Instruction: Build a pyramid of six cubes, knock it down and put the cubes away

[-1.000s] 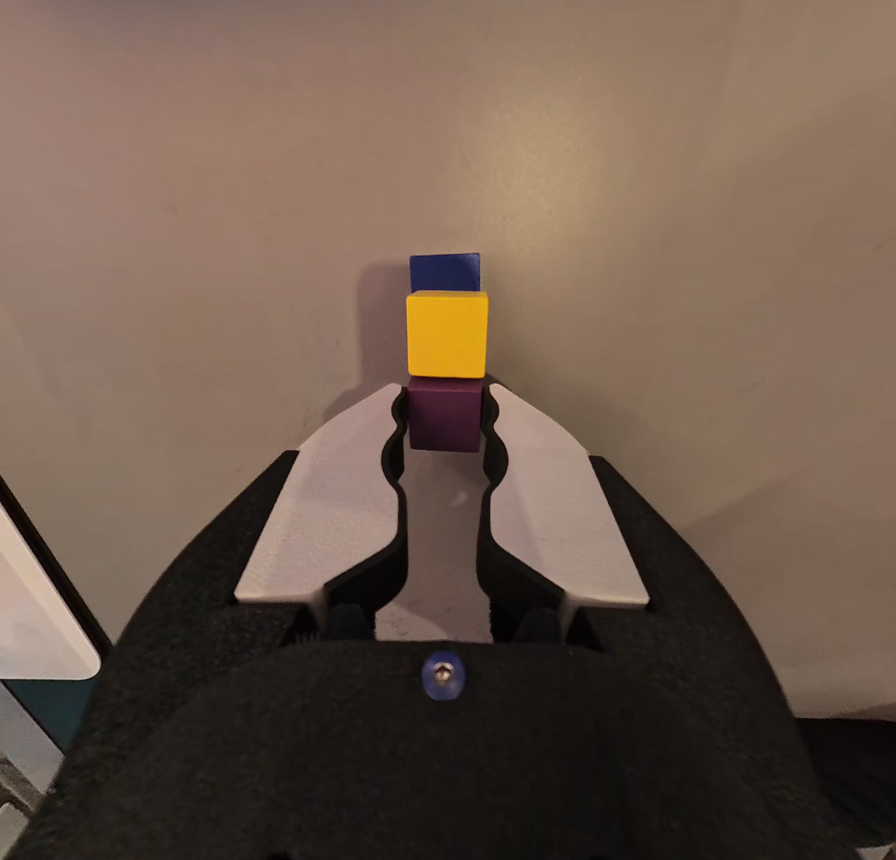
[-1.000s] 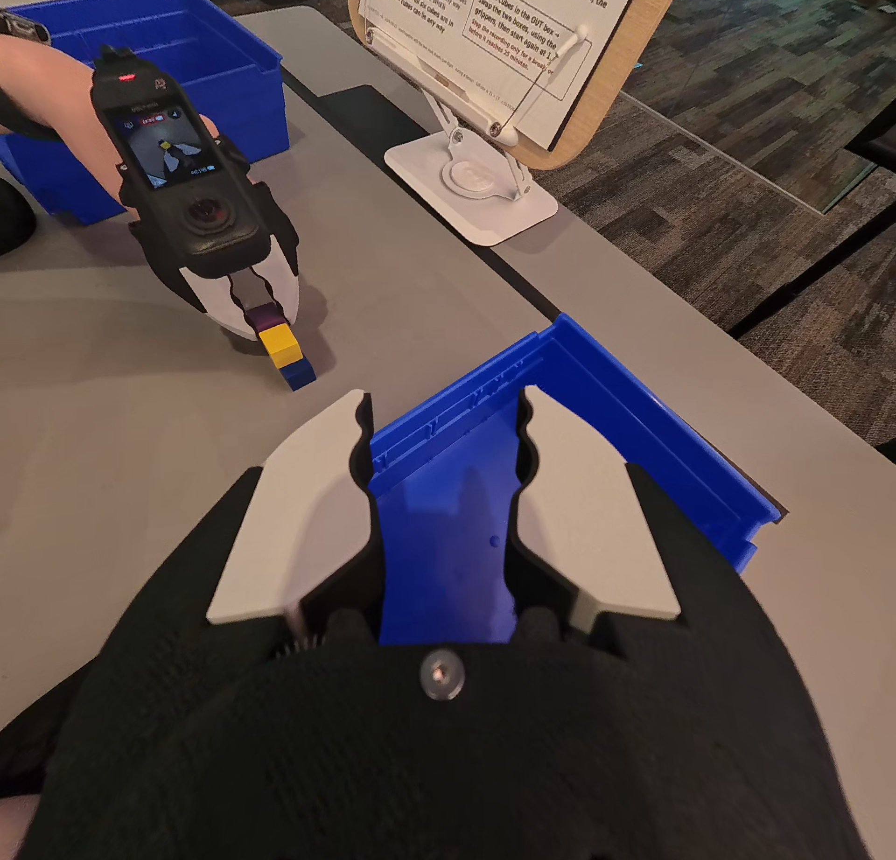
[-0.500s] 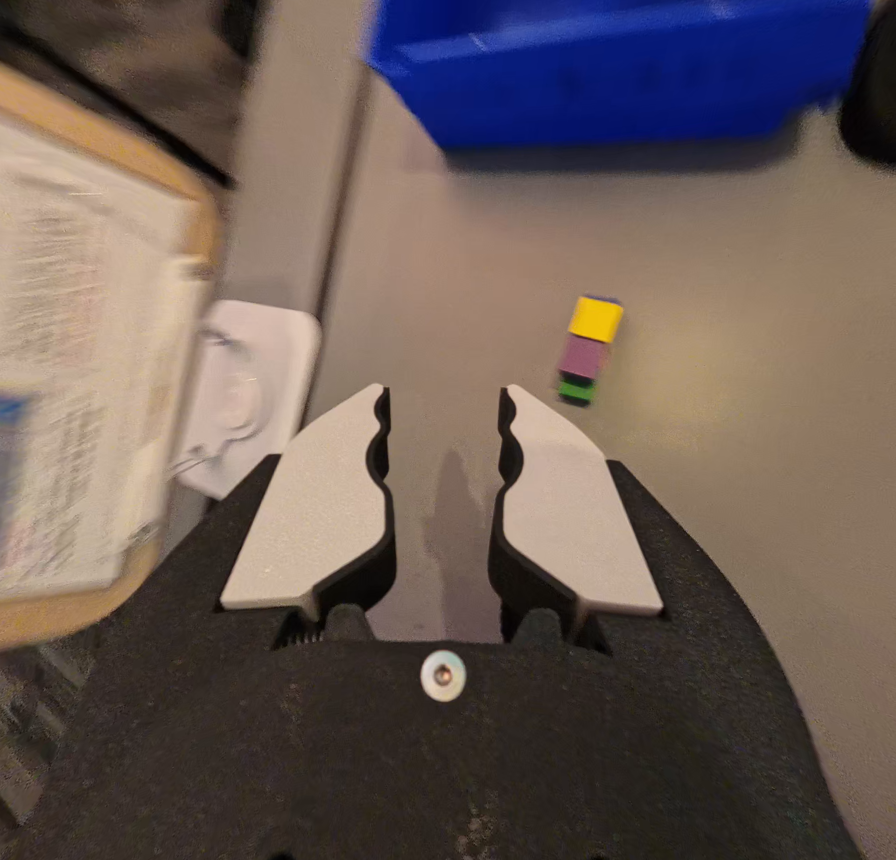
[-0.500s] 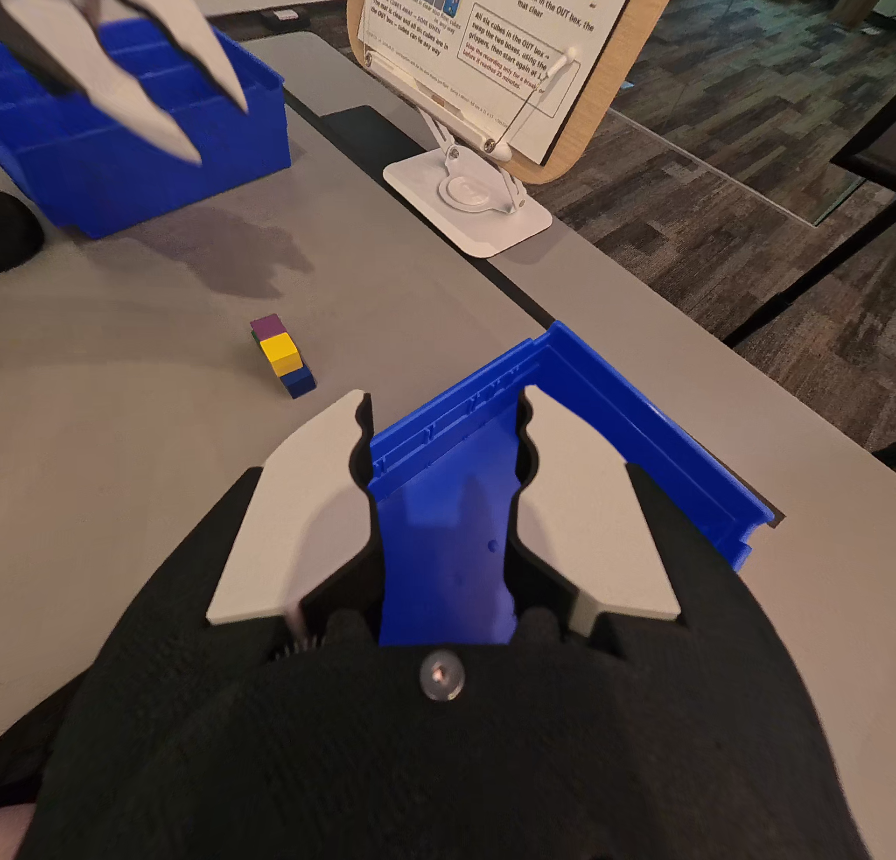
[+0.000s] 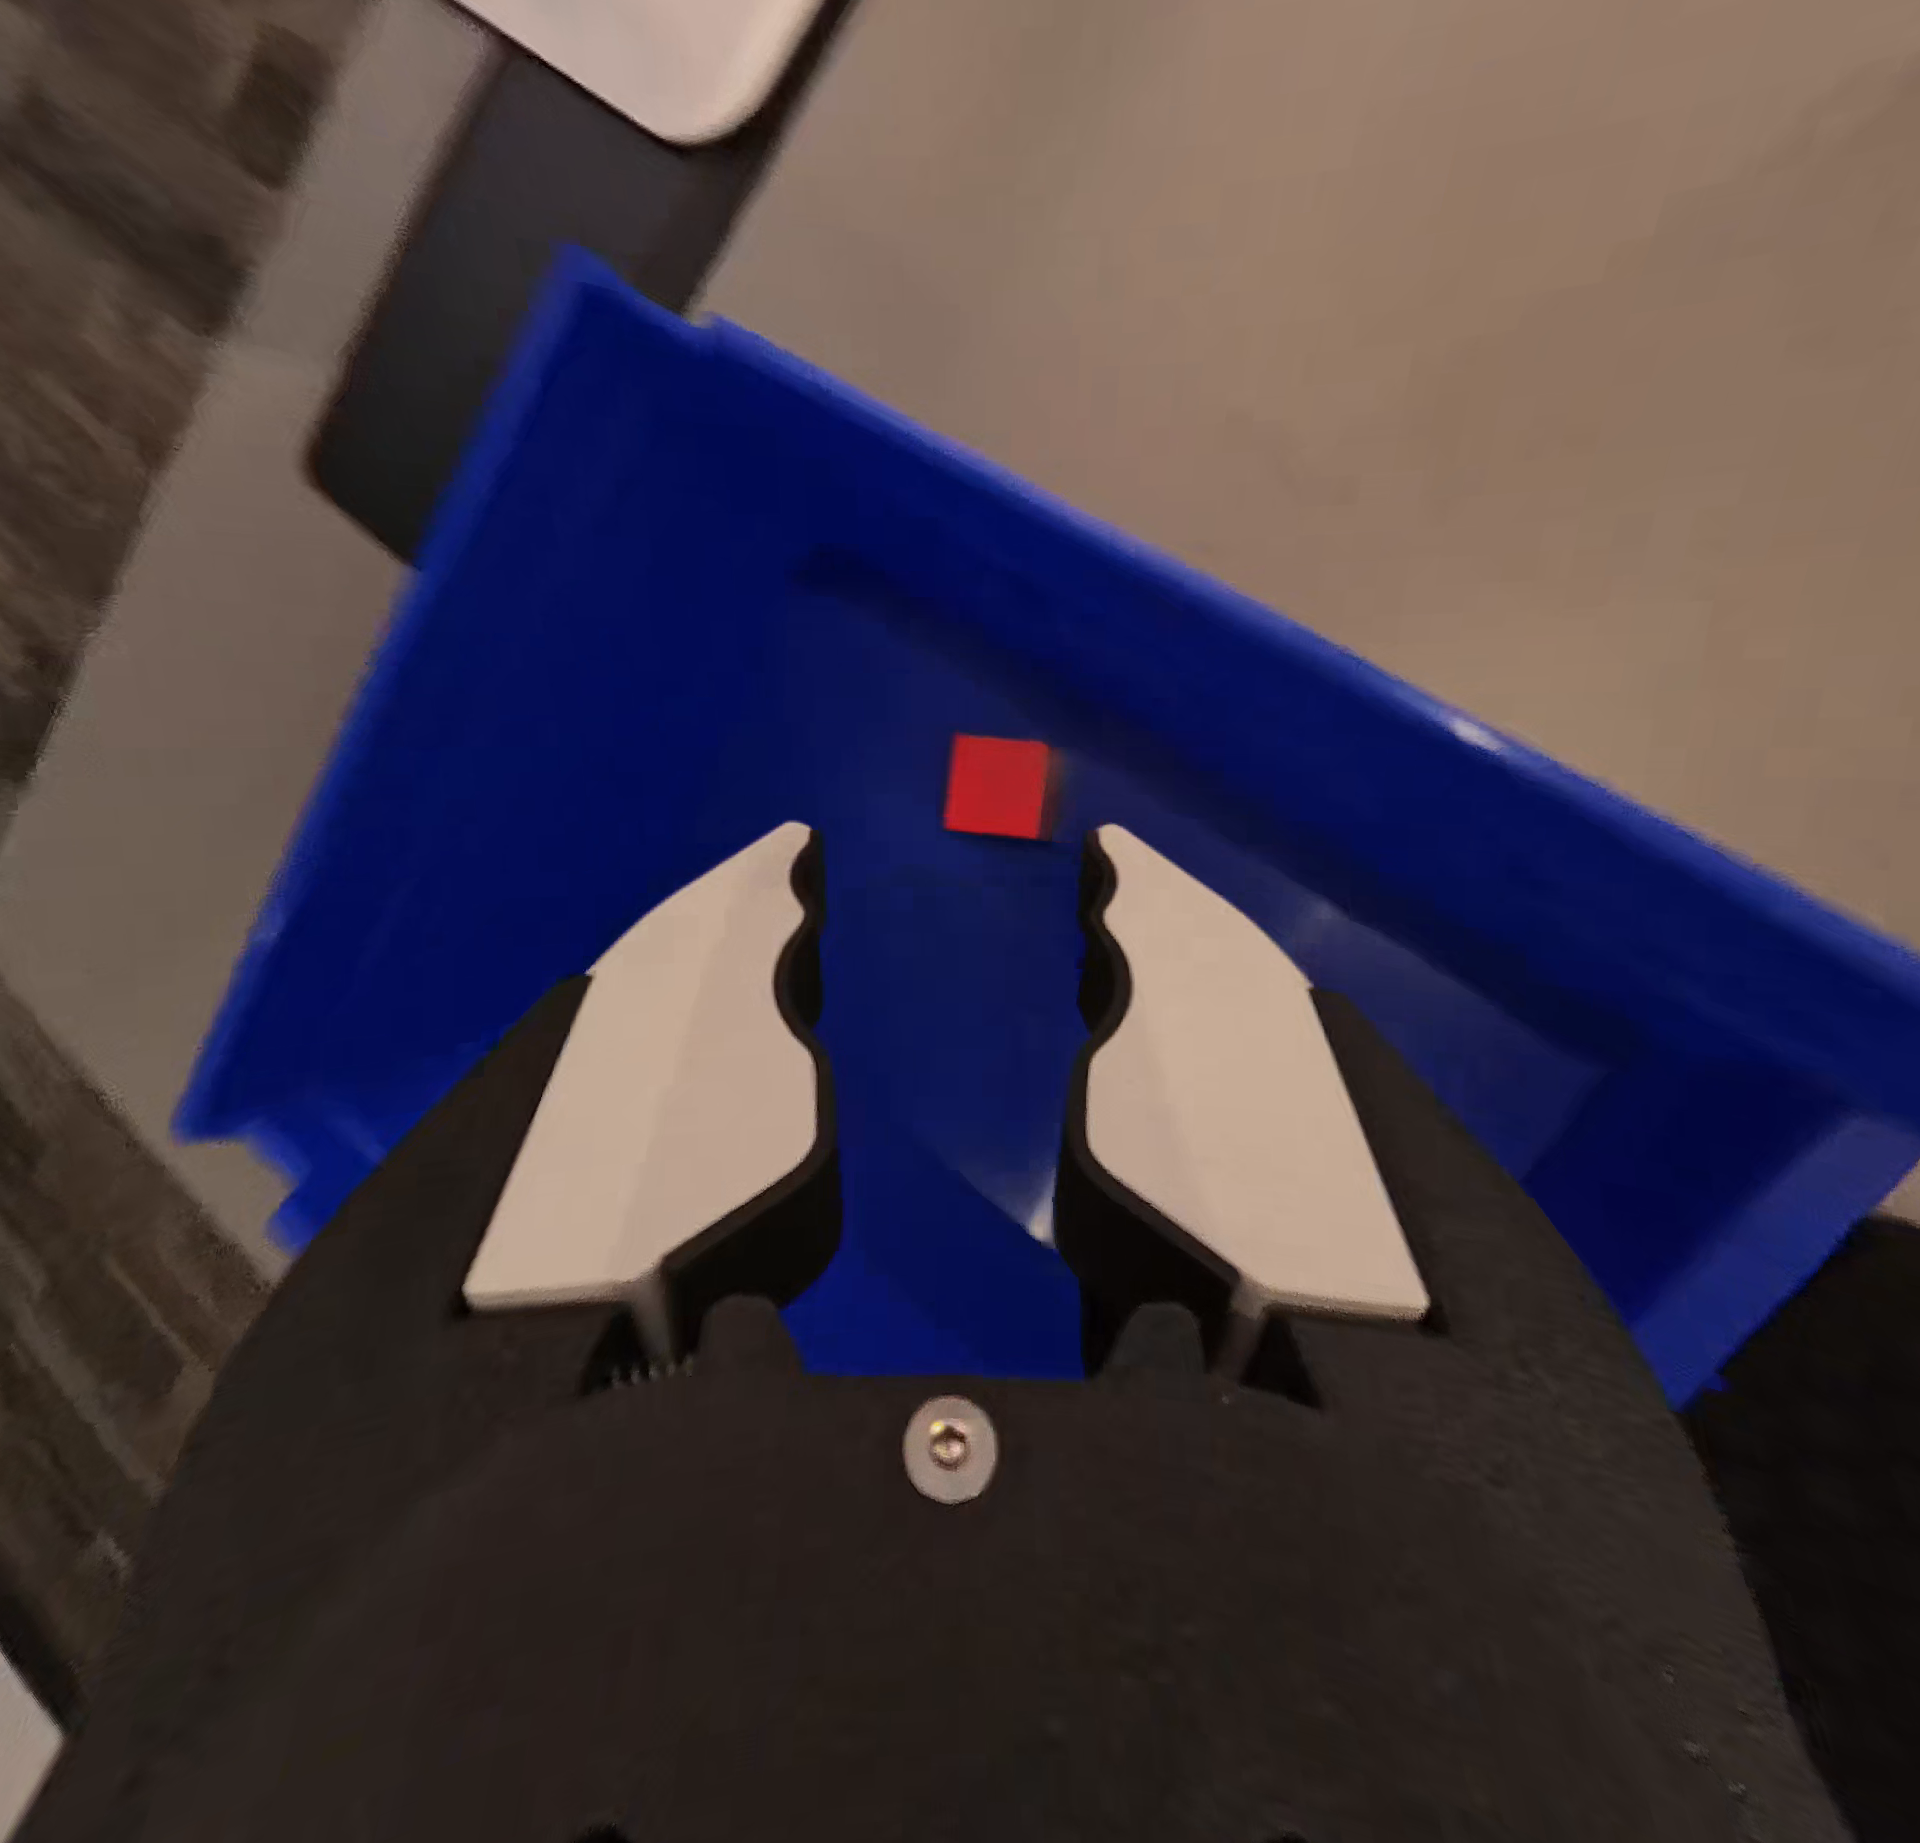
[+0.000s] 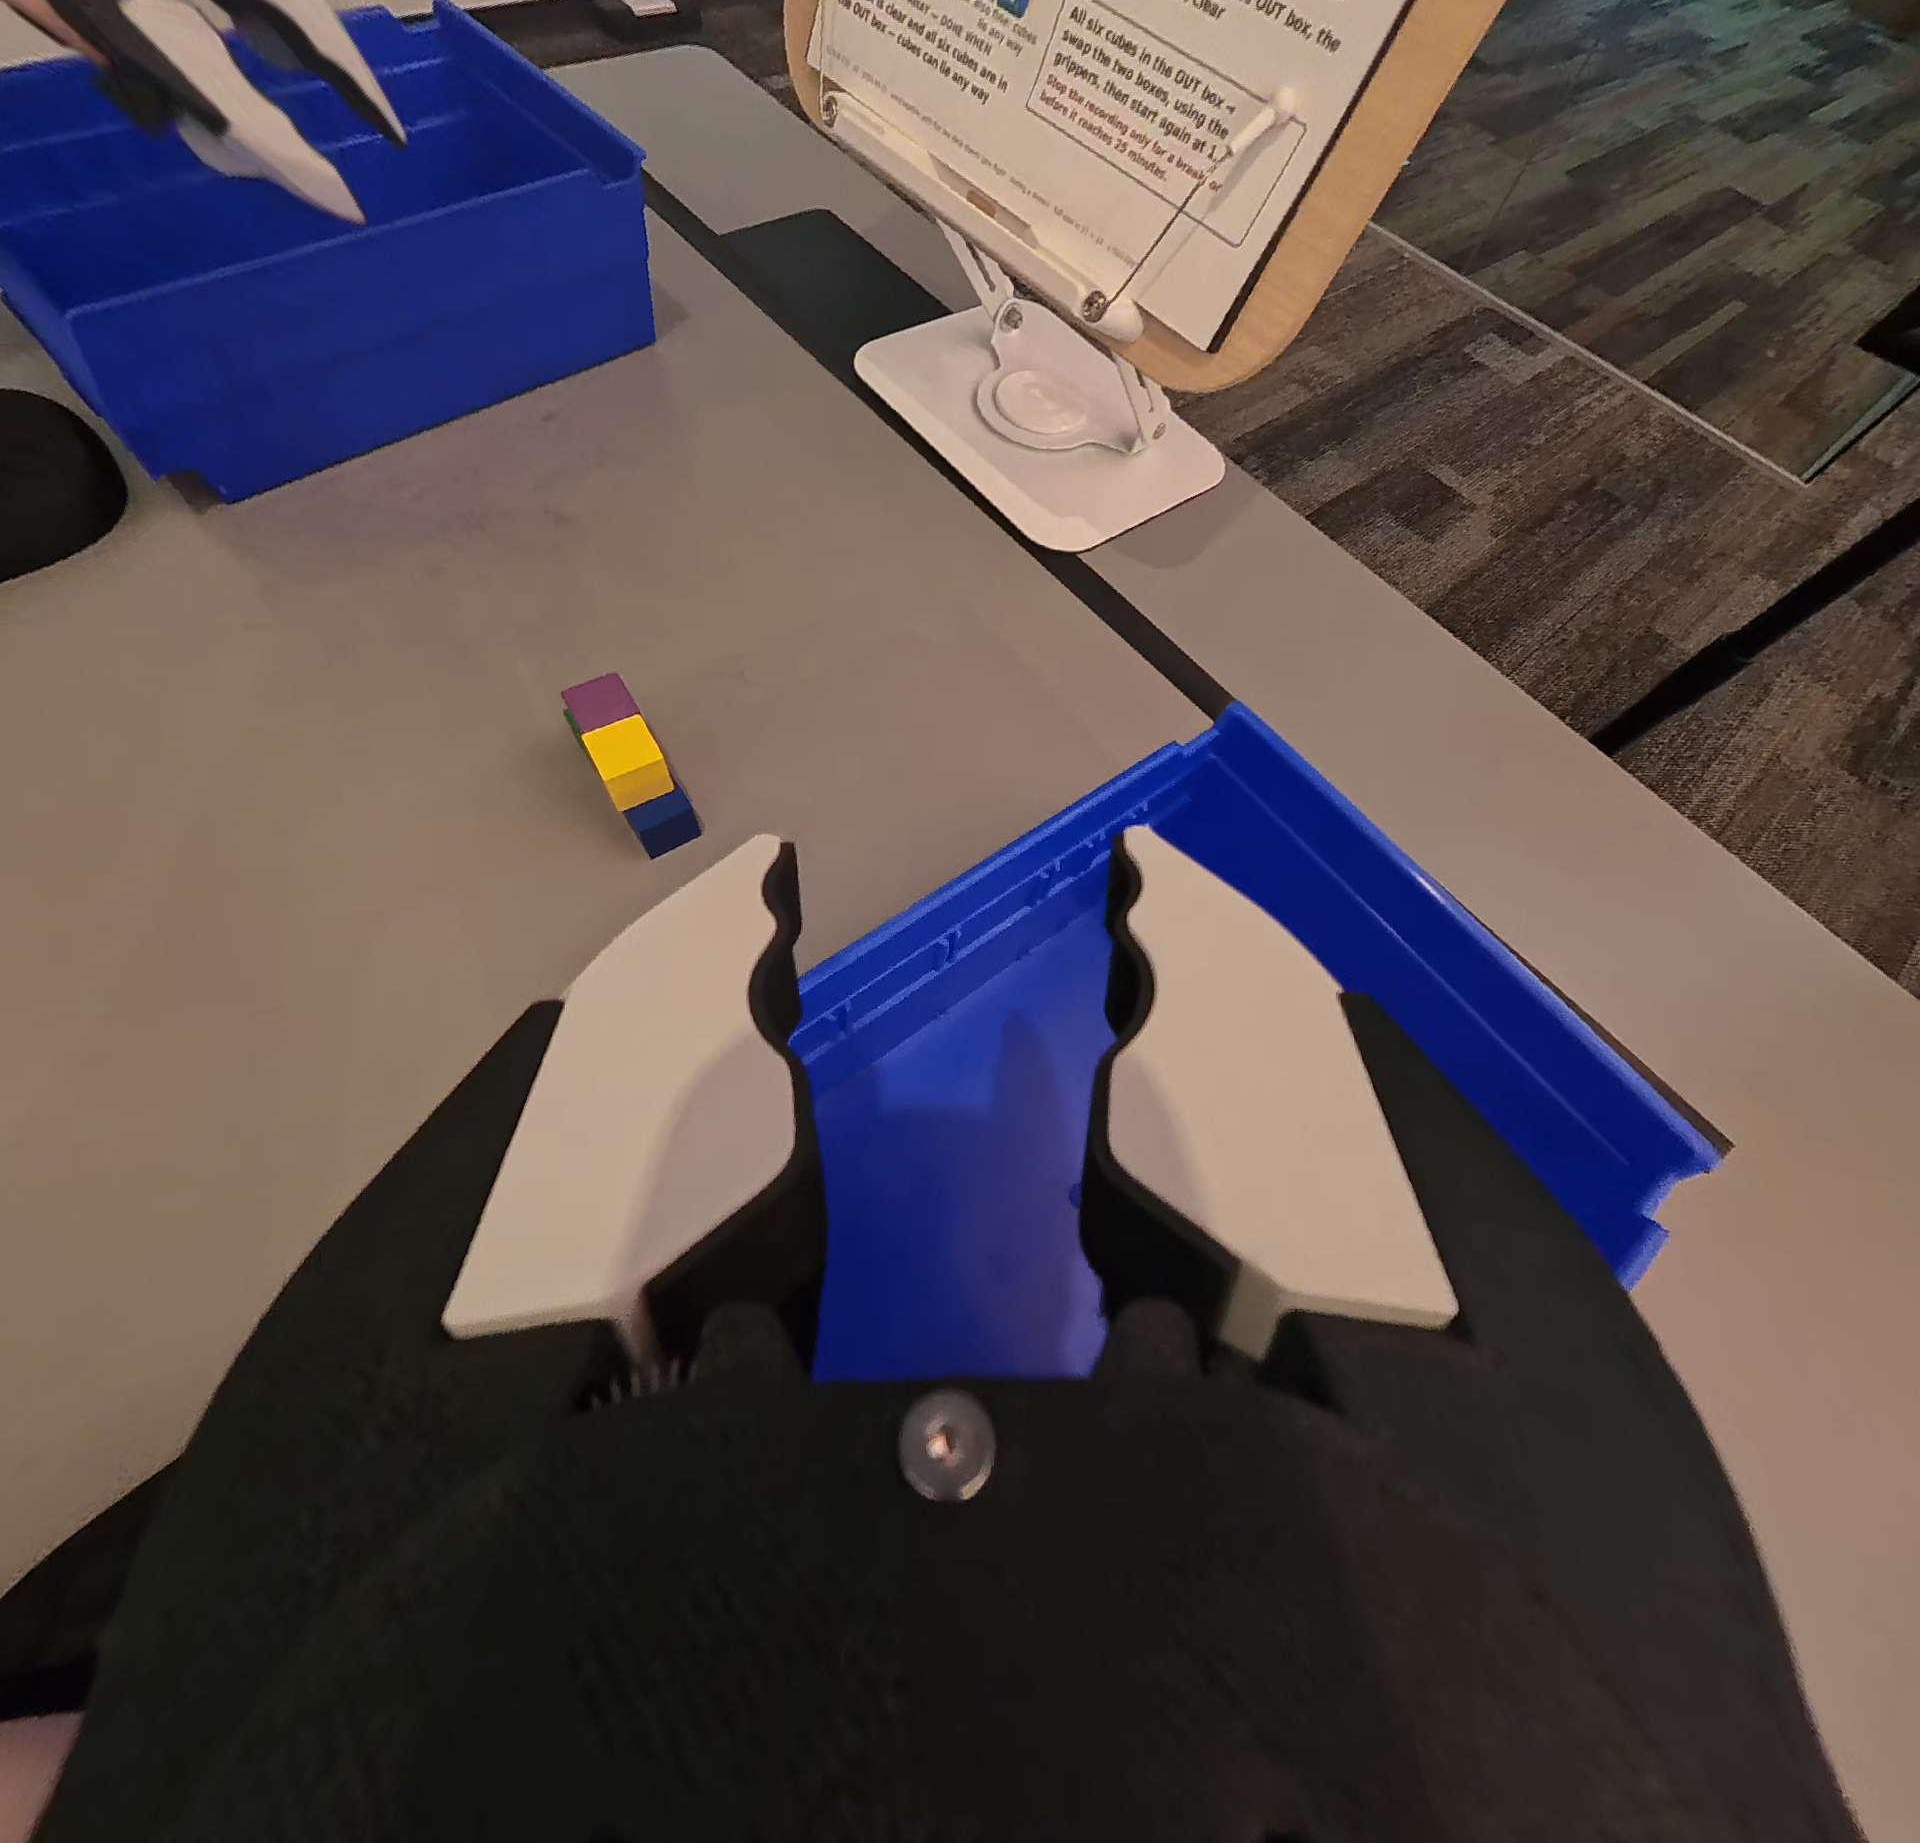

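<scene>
One red cube (image 5: pixel 997 785) in the blue bin (image 5: pixel 644 713), at 12 o'clock off the left tool (image 5: pixel 945 837), spread, empty. Descend straight, straddle it squarely, then pinch. Right tool (image 6: pixel 951 848) spread, idle.

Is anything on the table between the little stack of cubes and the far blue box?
No. In the right wrist view, the grey table is bare between the cube stack and the far blue box.

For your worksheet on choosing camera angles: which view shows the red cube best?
The left wrist view. There the red cube lies in plain sight on the floor of a blue bin, just beyond the open left gripper. The right wrist view shows no red cube at all.
</scene>
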`<act>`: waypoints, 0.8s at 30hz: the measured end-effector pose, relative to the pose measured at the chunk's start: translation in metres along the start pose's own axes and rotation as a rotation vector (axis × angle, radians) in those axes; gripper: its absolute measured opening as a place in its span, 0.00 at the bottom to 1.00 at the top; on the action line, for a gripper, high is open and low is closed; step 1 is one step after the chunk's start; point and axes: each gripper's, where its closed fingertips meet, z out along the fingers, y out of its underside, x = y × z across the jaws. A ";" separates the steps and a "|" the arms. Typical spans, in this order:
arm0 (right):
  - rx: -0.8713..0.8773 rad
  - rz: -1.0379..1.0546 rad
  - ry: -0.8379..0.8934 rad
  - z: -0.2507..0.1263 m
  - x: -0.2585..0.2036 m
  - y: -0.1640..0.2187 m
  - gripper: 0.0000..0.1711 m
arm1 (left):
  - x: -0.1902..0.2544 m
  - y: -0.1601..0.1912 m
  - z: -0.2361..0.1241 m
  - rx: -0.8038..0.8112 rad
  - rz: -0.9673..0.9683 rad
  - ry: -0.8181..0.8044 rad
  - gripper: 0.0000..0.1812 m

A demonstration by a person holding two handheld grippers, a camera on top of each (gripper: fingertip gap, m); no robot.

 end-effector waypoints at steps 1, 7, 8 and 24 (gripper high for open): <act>-0.008 -0.001 -0.001 0.001 -0.001 0.001 0.34 | 0.006 0.007 0.012 -0.025 0.028 0.030 0.26; -0.032 -0.007 -0.003 0.006 -0.002 0.003 0.34 | 0.008 0.016 0.056 -0.079 0.011 0.113 0.25; -0.036 -0.006 -0.004 0.006 -0.002 0.004 0.34 | 0.008 0.016 0.060 -0.085 0.000 0.129 0.25; -0.014 0.025 -0.011 -0.004 0.006 0.012 0.33 | 0.008 0.036 0.068 -0.285 0.029 0.132 0.16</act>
